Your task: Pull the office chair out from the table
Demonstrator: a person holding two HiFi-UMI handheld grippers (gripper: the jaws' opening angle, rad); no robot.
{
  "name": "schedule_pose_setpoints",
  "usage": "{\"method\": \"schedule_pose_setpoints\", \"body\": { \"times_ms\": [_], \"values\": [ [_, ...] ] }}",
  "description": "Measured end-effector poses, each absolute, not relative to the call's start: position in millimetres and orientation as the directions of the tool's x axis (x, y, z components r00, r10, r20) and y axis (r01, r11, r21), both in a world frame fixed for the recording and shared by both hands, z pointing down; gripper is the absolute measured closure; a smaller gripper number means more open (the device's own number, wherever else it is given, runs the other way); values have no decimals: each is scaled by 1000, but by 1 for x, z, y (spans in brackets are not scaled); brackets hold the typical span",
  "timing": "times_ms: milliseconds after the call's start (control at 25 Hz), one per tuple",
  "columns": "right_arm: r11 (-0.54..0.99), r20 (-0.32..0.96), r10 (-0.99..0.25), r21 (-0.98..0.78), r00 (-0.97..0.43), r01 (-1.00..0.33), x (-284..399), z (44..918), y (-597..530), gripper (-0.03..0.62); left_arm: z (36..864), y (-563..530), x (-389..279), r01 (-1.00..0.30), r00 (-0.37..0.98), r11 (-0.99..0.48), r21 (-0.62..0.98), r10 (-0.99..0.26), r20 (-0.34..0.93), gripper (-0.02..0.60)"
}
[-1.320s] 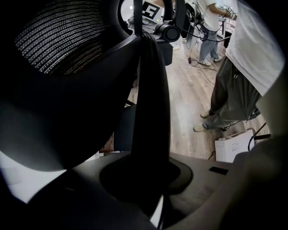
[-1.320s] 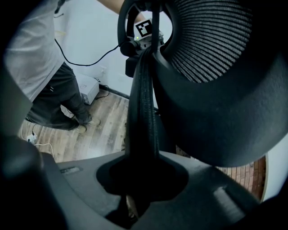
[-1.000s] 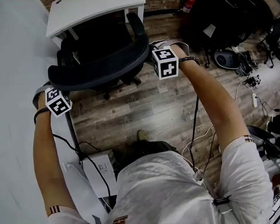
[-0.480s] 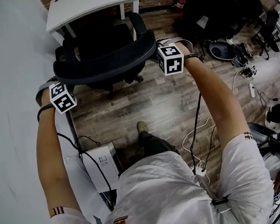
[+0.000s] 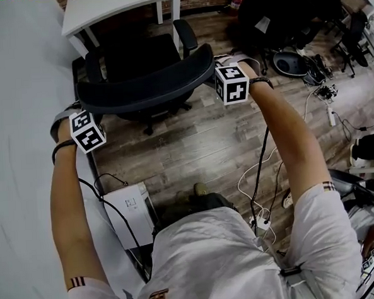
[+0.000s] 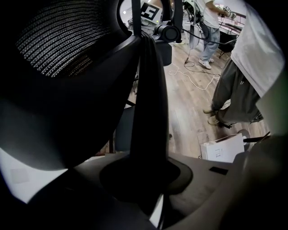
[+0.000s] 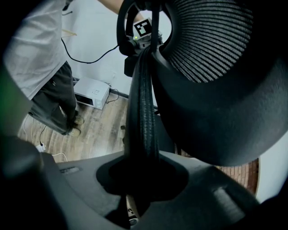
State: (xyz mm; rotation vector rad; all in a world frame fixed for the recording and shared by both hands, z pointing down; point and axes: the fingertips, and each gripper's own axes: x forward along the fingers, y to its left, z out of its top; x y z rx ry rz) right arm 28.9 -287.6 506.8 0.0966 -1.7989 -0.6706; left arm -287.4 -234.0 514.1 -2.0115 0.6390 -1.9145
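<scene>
Plank floor (image 5: pixel 199 145) across head view, white counter (image 5: pixel 118 6) at top edge. Just in front of counter, office chair (image 5: pixel 145 85), seat near counter's legs, backrest toward the person. Left gripper (image 5: pixel 76 118) at one end of backrest top rim, right gripper (image 5: pixel 222 74) at the other end. Loose cables (image 5: pixel 258 173) and white box (image 5: pixel 131 212) on floor close by the person's feet.

Left gripper view: dark backrest edge (image 6: pixel 148 103) straight between the jaws and pinched there; gripper closed on office chair.

Right gripper view: ribbed backrest edge likewise between the jaws, clamped; gripper closed on office chair.

Risks, as judged:
- Thin rim slipping out of either gripper under a jerk.
- Uneven pull swivelling the seat and knocking an armrest (image 5: pixel 186 35) against a counter leg (image 5: pixel 175 7).
- Casters or heels snagging on cables.
- Backing into white box.

Suggested: slow, even, straight pull, with a glance behind first.
</scene>
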Motion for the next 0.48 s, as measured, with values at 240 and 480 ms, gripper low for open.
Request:
{"method": "schedule_pose_setpoints", "body": {
  "times_ms": [240,480],
  "values": [
    [825,851,-399,496,-342,271,56,510,-255,520,513,-194,-264,-132,1,-855,-501,-506,863,508],
    [811,843,-402,509,-356,289,78,507,-218,522,513,-155,-240,-141,-8,-858,-494,-498,867,508]
  ]
}}
